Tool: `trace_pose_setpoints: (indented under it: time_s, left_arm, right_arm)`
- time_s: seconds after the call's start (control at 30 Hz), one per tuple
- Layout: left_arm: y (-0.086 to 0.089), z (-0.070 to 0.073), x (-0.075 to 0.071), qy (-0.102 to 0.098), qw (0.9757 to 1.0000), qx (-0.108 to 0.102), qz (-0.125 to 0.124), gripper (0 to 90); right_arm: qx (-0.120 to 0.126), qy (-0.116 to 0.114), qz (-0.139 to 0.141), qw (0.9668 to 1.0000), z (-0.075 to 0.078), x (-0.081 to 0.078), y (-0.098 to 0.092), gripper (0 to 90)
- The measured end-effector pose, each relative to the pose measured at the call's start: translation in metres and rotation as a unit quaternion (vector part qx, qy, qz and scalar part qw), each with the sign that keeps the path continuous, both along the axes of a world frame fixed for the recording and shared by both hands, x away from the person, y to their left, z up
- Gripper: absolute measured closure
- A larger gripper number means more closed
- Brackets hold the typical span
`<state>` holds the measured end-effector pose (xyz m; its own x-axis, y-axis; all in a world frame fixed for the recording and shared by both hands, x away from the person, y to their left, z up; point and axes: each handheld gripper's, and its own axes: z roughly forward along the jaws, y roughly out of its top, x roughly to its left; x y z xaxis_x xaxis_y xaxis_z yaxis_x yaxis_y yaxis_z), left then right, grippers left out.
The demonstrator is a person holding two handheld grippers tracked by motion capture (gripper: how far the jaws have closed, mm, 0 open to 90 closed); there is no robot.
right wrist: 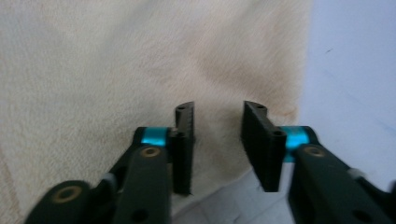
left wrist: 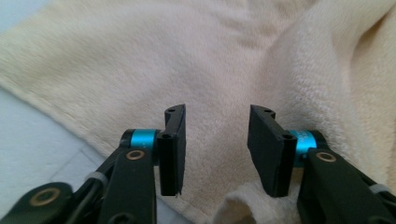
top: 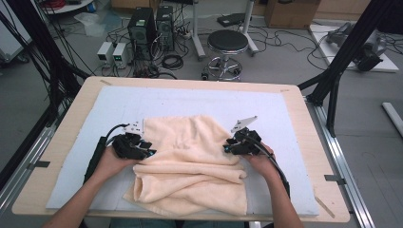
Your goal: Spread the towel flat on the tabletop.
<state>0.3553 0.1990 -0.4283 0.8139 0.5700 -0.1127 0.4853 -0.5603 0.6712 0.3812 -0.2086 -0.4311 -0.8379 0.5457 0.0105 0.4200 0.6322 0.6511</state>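
Cream towel [top: 190,161] is spread rumpled on the table [top: 304,118]; left tongs [top: 147,153] and right tongs [top: 228,148] are held released at its edges, nothing gripped, a stool [top: 227,42] beyond.

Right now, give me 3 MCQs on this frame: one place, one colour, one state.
1. Where does the towel lie?
A. on the white mat
B. on the stool
C. on the floor

2. What colour is the towel?
A. dark blue
B. cream
C. green

3. How do the left claw's jaws stand?
A. shut on the towel
B. apart, nothing pinched
C. shut on a cable

Answers:
1 A: the high view shows it spread and partly folded on the white mat on the table.
2 B: it is pale cream in every view.
3 B: the left gripper view shows a clear gap between the jaws, with the towel lying behind them.
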Motion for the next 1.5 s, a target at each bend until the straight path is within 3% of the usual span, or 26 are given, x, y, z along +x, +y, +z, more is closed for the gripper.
trace_pose_setpoints:
  time_s: [0.03,0.1,0.17,0.27,0.4,0.63,0.7,0.77,0.8,0.87,0.93,1.03,1.13,1.2,1.23,1.27,1.3,1.4,1.5]
  left_arm:
    - [-0.002,-0.001,0.000,-0.005,1.0000,0.007,-0.004,68.0]
    - [-0.006,-0.001,-0.002,-0.016,0.9998,0.007,-0.006,81.4]
    - [-0.007,-0.001,0.000,-0.020,0.9997,0.010,-0.005,86.0]
    - [-0.008,0.001,0.002,-0.032,0.9994,0.010,0.011,86.8]
    - [-0.008,0.008,0.000,-0.040,0.9992,-0.004,0.006,87.0]
    - [0.005,0.023,-0.018,-0.038,0.9992,-0.005,-0.010,87.1]
    - [0.011,0.024,-0.024,-0.027,0.9994,-0.002,-0.020,87.1]
    - [0.015,0.024,-0.025,-0.031,0.9994,0.001,-0.018,86.6]
    - [0.016,0.025,-0.024,-0.032,0.9993,-0.008,-0.014,86.0]
    - [0.017,0.027,-0.018,-0.049,0.9986,-0.019,0.004,83.5]
    - [0.017,0.027,-0.010,-0.067,0.9973,-0.020,0.023,76.9]
    - [0.016,0.020,0.004,-0.057,0.9969,-0.027,0.047,70.2]
    - [0.012,0.009,0.014,-0.050,0.9969,-0.023,0.057,68.7]
    - [0.007,0.001,0.018,-0.045,0.9972,-0.008,0.059,67.4]
    - [0.006,-0.003,0.019,-0.039,0.9975,0.002,0.058,67.5]
    - [0.004,-0.005,0.020,-0.038,0.9976,0.003,0.057,69.3]
    - [0.004,-0.005,0.020,-0.039,0.9973,0.001,0.062,70.4]
    - [0.005,-0.004,0.022,-0.036,0.9973,-0.002,0.064,75.7]
    - [0.004,-0.003,0.020,-0.035,0.9972,-0.003,0.066,75.9]
  right_arm:
    - [0.006,0.007,0.007,0.9999,0.001,-0.001,-0.002,86.0]
    - [-0.001,0.013,0.009,0.9999,0.003,-0.004,-0.004,87.3]
    - [-0.001,0.008,0.007,0.9999,0.008,-0.009,-0.008,87.3]
    - [0.019,-0.013,-0.003,0.9997,0.022,-0.020,-0.019,87.4]
    - [0.035,-0.018,-0.001,0.9992,0.034,-0.034,-0.030,87.3]
    - [0.030,0.011,0.049,0.9983,0.023,-0.056,-0.017,85.5]
    - [0.041,0.006,0.050,0.9979,0.024,-0.057,-0.016,78.2]
    - [0.058,-0.004,0.036,0.9976,0.029,-0.052,-0.019,73.1]
    - [0.062,-0.013,0.022,0.9978,0.033,-0.048,-0.021,72.3]
    - [0.071,-0.024,0.001,0.9972,0.038,-0.038,-0.025,71.8]
    - [0.065,-0.029,-0.023,0.9972,0.037,-0.025,-0.026,70.2]
    - [0.061,-0.029,-0.039,0.9970,0.028,-0.011,-0.023,66.5]
    - [0.067,-0.004,-0.042,0.9969,0.012,0.003,-0.017,63.0]
    - [0.070,0.015,-0.044,0.9965,0.003,0.008,-0.011,63.1]
    - [0.070,0.025,-0.039,0.9965,-0.001,0.011,-0.009,66.9]
    - [0.068,0.041,-0.036,0.9962,-0.004,0.013,-0.007,78.3]
    - [0.073,0.045,-0.033,0.9958,-0.004,0.015,-0.007,82.2]
    - [0.041,-0.009,-0.059,0.9974,0.014,0.013,-0.010,84.0]
    - [0.035,-0.069,-0.080,0.9938,0.037,0.009,-0.012,82.9]
